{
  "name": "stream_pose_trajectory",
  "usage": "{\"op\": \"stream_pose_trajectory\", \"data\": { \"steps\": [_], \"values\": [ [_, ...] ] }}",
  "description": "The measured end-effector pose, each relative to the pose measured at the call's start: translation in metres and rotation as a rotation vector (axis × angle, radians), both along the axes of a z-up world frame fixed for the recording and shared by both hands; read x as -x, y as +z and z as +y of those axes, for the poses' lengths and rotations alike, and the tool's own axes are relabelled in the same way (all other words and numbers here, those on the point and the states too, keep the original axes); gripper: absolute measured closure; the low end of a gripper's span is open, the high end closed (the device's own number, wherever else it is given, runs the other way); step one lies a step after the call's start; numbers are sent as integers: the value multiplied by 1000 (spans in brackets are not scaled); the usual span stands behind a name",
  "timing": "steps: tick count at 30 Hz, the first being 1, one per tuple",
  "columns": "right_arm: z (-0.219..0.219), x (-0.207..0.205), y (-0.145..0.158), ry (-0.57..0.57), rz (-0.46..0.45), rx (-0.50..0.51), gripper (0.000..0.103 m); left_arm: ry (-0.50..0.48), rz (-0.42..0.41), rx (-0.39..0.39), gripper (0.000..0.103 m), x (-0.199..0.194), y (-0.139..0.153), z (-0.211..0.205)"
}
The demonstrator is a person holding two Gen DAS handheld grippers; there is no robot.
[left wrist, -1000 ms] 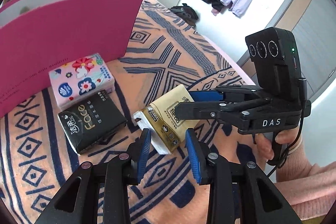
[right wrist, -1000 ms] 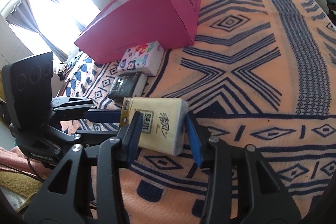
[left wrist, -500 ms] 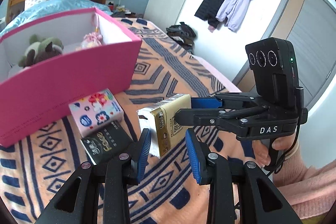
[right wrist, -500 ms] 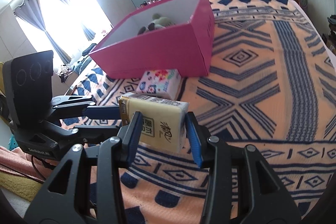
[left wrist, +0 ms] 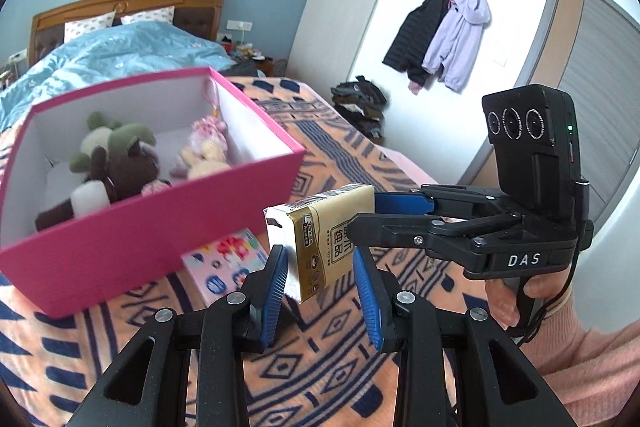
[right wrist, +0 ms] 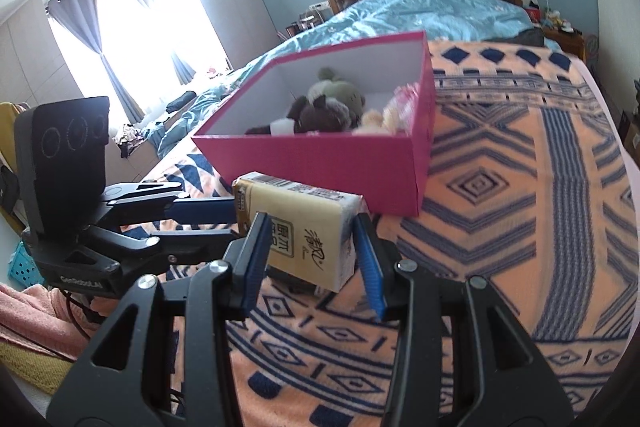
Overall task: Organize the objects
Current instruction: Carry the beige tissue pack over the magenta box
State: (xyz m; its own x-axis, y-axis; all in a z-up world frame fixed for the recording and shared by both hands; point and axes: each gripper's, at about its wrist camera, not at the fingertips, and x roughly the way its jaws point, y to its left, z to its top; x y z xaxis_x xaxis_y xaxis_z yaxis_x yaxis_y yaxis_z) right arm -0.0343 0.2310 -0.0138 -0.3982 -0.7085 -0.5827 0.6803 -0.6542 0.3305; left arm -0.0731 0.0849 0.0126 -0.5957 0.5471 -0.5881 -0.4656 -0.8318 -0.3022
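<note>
My right gripper (right wrist: 314,257) is shut on a gold and cream tissue pack (right wrist: 304,227) and holds it in the air in front of the pink box (right wrist: 340,163). The pack also shows in the left wrist view (left wrist: 324,235), gripped by the right gripper (left wrist: 376,215). My left gripper (left wrist: 320,291) is open and empty, its fingers just below and around the pack's near end without touching it. The pink box (left wrist: 160,231) holds plush toys (left wrist: 120,155). A floral tissue pack (left wrist: 224,263) lies on the blanket in front of the box.
The orange and blue patterned blanket (right wrist: 520,227) covers the bed. A blue duvet (right wrist: 420,11) and pillows lie behind the box. Coats (left wrist: 444,35) hang on the wall to the right, with a pile of clothes (left wrist: 360,103) on the floor.
The right gripper has lifted the gold tissue pack off the blanket up to the height of the box rim. The left gripper rose with it and stays open. The black tissue pack dropped from view.
</note>
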Motion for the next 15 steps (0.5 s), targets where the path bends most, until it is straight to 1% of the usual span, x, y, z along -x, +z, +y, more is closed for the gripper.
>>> {"op": "stream_pose_trajectory", "data": {
  "steps": [9, 15],
  "values": [
    [-13, 11, 23, 18, 61, 12, 58, 39, 42, 9, 69, 12, 14, -10],
    [-19, 20, 29, 22, 71, 19, 58, 54, 61, 6, 69, 19, 21, -14]
  ]
}}
